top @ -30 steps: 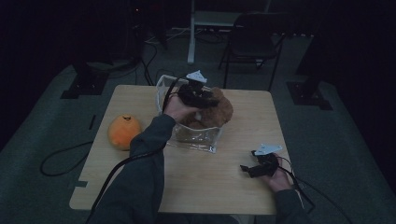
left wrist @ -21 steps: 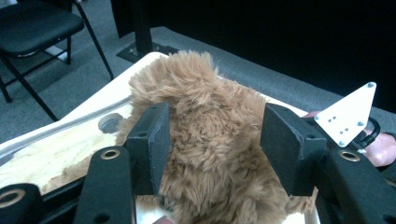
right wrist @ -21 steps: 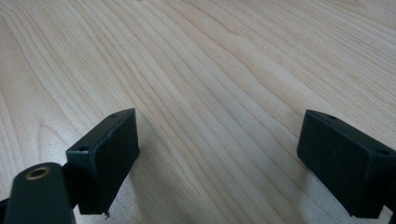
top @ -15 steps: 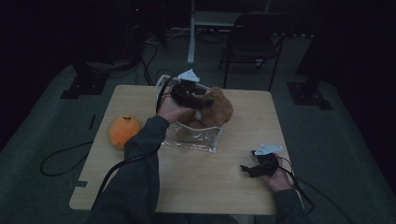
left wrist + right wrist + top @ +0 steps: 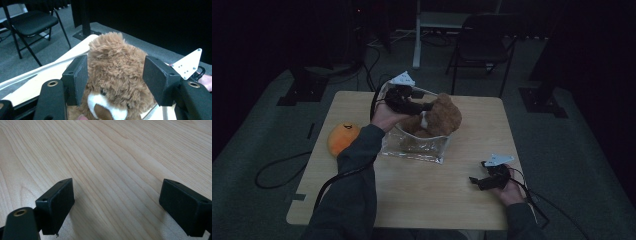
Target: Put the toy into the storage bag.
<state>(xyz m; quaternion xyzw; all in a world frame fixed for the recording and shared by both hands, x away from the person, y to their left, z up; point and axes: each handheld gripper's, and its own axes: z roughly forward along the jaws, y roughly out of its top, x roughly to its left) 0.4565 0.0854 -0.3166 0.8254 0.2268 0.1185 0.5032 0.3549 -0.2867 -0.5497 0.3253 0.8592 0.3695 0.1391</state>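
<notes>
Wooden table [image 5: 412,200]: teddy bear [image 5: 439,117] sat in clear box [image 5: 414,147]; left gripper [image 5: 424,106] just opening, bear between jaws; right gripper [image 5: 474,181] apart, idle.

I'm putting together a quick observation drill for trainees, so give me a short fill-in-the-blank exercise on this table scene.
1. The brown teddy bear sits in a clear plastic ____ on the wooden table.
2. The left tongs have just been opening, and between their pads is the bear's ____.
3. Near the table's left edge lies a soft toy coloured ____.
4. The right tongs stand open with nothing but bare ____ between their pads.

Missing words: container; head; orange; table
</notes>
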